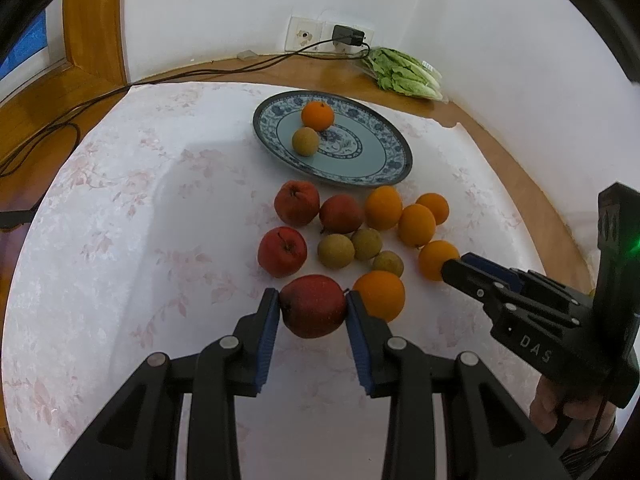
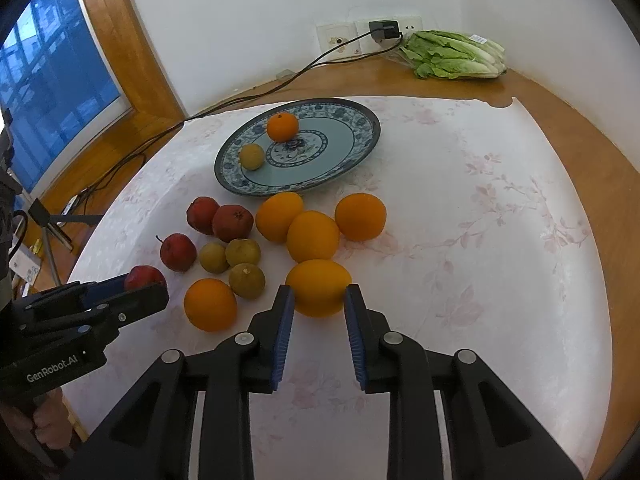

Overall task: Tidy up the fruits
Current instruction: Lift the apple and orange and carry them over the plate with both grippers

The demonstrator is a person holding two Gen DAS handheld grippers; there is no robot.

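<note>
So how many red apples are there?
4. One sits between the left tool pads; one lies just beyond it, and two, and, lie near the plate.

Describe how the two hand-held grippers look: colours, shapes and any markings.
The left hand-held gripper and the right hand-held gripper are both black, with angular linkage arms, silver pivot pins and ribbed blue pads. White lettering reads "DAS" on the right one's body and "GenRobot.AI" on the left one's. A green light glows on the right one.

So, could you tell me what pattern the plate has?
Blue-and-white floral plate, clearest in the right wrist view.
</note>
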